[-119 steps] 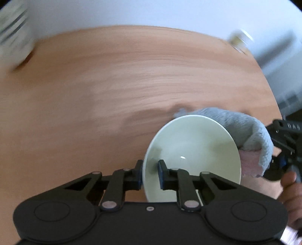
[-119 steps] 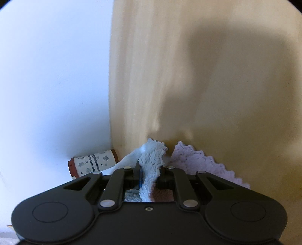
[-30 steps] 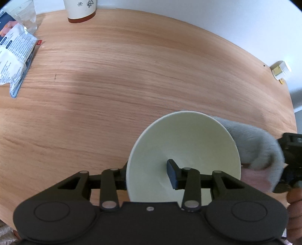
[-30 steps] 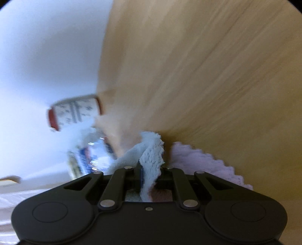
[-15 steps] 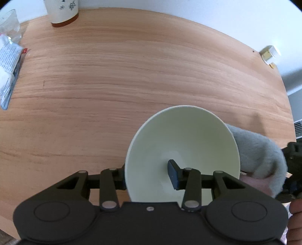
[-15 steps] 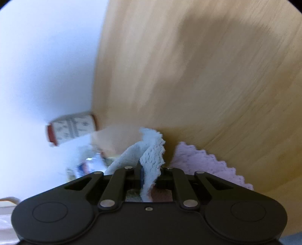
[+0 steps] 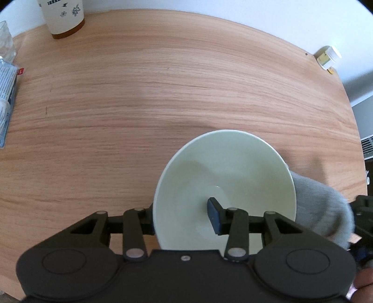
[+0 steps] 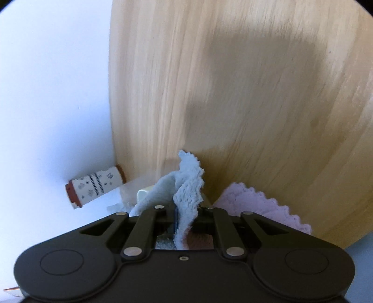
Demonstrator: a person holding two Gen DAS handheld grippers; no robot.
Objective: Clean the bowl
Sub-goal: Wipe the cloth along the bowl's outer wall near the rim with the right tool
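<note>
A pale green bowl [image 7: 223, 177] is held tilted above the wooden table [image 7: 163, 93]. My left gripper [image 7: 184, 216] is shut on the bowl's near rim, one finger [image 7: 215, 215] inside and the other outside behind the wall. A grey cloth [image 7: 324, 207] presses on the bowl's outer right side. In the right wrist view my right gripper [image 8: 186, 216] is shut on that cloth [image 8: 188, 184], which looks pale blue with a lilac part [image 8: 254, 200]. The bowl barely shows there.
A patterned cup [image 7: 63, 16] stands at the table's far left; it also shows in the right wrist view [image 8: 95, 184]. A printed packet [image 7: 7, 93] lies at the left edge. A small white jar [image 7: 327, 57] sits at the far right corner.
The left gripper now holds the bowl with its jaws wider apart than four seconds ago. The view has shifted slightly over the table, and the cloth stays against the bowl's right side.
</note>
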